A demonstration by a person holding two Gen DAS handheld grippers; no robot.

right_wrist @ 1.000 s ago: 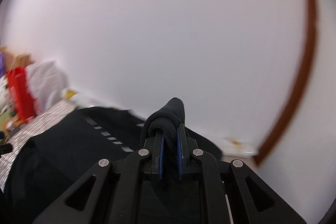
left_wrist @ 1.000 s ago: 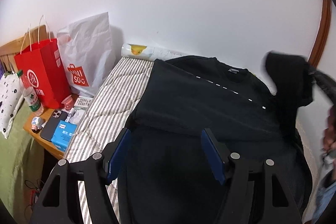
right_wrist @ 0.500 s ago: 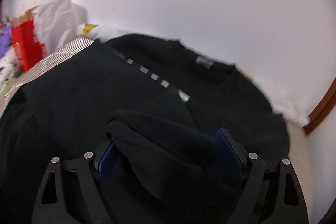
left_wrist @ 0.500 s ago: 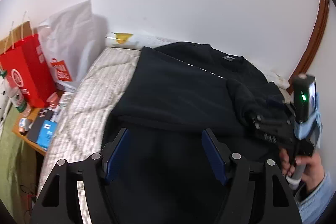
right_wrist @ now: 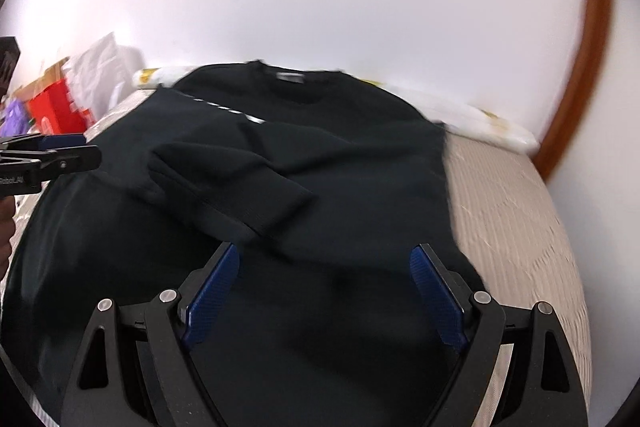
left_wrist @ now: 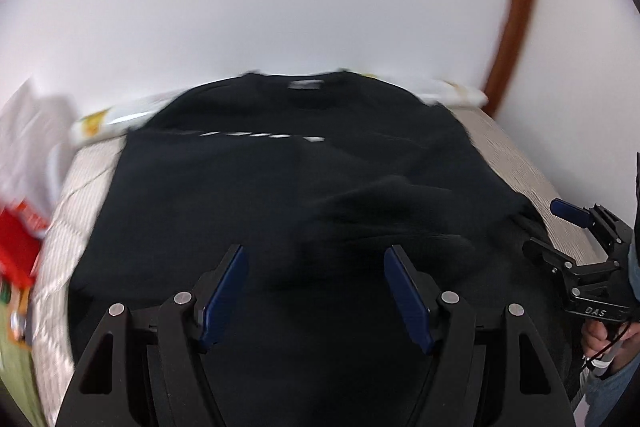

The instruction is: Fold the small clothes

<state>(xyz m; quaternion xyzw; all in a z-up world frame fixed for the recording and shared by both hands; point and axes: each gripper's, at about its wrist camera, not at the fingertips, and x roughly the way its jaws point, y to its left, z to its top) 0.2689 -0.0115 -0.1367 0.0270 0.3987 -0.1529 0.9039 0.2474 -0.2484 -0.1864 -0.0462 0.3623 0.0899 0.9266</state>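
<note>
A black sweatshirt (left_wrist: 280, 179) lies flat on the bed, collar toward the wall, with a white dashed line across its chest. One sleeve (right_wrist: 240, 187) lies folded over the body, its cuff just ahead of my right gripper (right_wrist: 325, 249). That gripper is open, low over the hem, and nothing is between its fingers. My left gripper (left_wrist: 315, 253) is open too, hovering above the sweatshirt's lower middle and holding nothing. The left wrist view is blurred. In it the right gripper (left_wrist: 550, 227) appears at the garment's right edge. The left gripper (right_wrist: 76, 149) shows at the left of the right wrist view.
The striped mattress (right_wrist: 512, 211) is bare to the right of the sweatshirt. A white printed roll (right_wrist: 480, 119) runs along the wall. A red bag (right_wrist: 56, 107) and a white bag (right_wrist: 100, 67) stand at the left. A brown wooden frame (right_wrist: 592, 47) curves up at right.
My right gripper opened and let go of the sleeve, which now lies across the sweatshirt; the gripper dropped low and drew back. My left gripper swung right over the garment, still open.
</note>
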